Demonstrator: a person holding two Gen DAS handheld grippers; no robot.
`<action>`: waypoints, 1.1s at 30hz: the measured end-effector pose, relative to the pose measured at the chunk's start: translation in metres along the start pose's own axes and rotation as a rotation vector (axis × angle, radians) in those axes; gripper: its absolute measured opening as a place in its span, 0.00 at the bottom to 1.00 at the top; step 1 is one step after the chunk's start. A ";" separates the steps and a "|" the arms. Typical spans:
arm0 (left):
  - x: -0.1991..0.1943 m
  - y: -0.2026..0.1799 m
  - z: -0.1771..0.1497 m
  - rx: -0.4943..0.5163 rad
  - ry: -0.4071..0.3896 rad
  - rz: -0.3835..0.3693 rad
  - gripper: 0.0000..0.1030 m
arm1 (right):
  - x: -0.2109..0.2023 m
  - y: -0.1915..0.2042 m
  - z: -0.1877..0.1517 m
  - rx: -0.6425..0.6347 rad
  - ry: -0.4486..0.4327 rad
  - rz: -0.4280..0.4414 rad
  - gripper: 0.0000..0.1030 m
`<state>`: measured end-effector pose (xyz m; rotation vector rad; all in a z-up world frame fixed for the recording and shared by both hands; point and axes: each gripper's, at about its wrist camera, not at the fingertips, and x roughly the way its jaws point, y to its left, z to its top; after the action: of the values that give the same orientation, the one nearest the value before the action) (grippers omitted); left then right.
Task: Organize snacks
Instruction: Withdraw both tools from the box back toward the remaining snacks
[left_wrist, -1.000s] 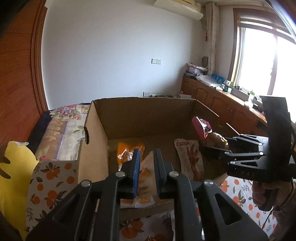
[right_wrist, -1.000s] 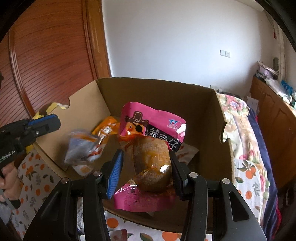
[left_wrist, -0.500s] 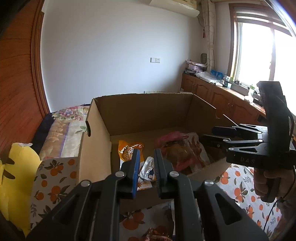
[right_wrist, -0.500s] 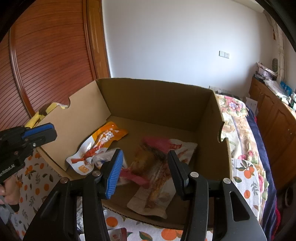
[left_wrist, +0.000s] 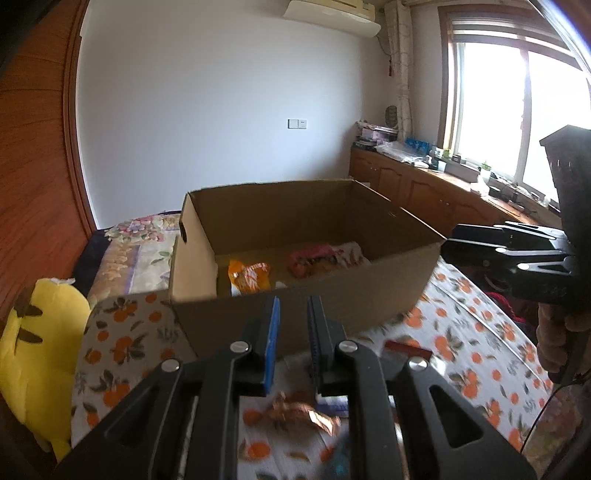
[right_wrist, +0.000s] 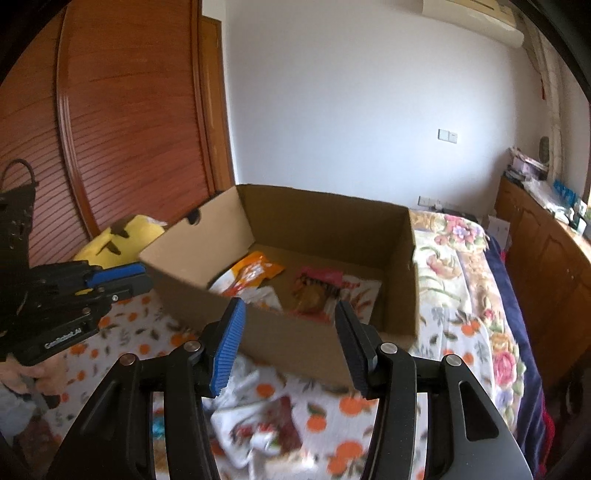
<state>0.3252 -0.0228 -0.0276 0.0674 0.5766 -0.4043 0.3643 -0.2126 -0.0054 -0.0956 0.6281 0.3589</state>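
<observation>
An open cardboard box (left_wrist: 295, 302) (right_wrist: 295, 343) stands on the orange-print cloth. Inside lie an orange packet (left_wrist: 251, 277) (right_wrist: 255, 273), a pink packet (left_wrist: 314, 256) (right_wrist: 317, 288) and a pale packet under it. My left gripper (left_wrist: 293, 306) (right_wrist: 122, 280) hovers in front of the box's near wall, shut to a narrow gap with nothing in it. My right gripper (right_wrist: 288, 310) (left_wrist: 448, 245) is held off the box's right corner, open and empty. Loose snacks lie on the cloth below me: a copper wrapper (left_wrist: 299, 410), a red packet (left_wrist: 406, 349), and red-and-white packets (right_wrist: 280, 432).
A yellow plush toy (left_wrist: 33, 354) (right_wrist: 118, 240) sits left of the box by the wooden wardrobe (right_wrist: 129, 129). Floral bedding (right_wrist: 458, 258) runs along the box's far right side. Wooden cabinets (left_wrist: 424, 188) line the wall under the window.
The right gripper let go of the pink packet, which now lies in the box. Both grippers drew back from the box, so the loose snacks on the cloth came into view.
</observation>
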 end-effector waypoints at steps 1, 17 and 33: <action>-0.004 -0.002 -0.004 0.002 0.004 -0.002 0.14 | -0.007 0.002 -0.005 0.007 0.003 0.001 0.50; -0.042 -0.033 -0.078 0.030 0.064 0.004 0.17 | -0.031 0.001 -0.103 0.148 0.036 -0.007 0.51; -0.033 -0.067 -0.121 0.092 0.125 -0.015 0.31 | -0.010 -0.003 -0.142 0.130 0.132 -0.037 0.51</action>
<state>0.2113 -0.0521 -0.1074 0.1774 0.6814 -0.4430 0.2789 -0.2461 -0.1147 -0.0065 0.7773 0.2765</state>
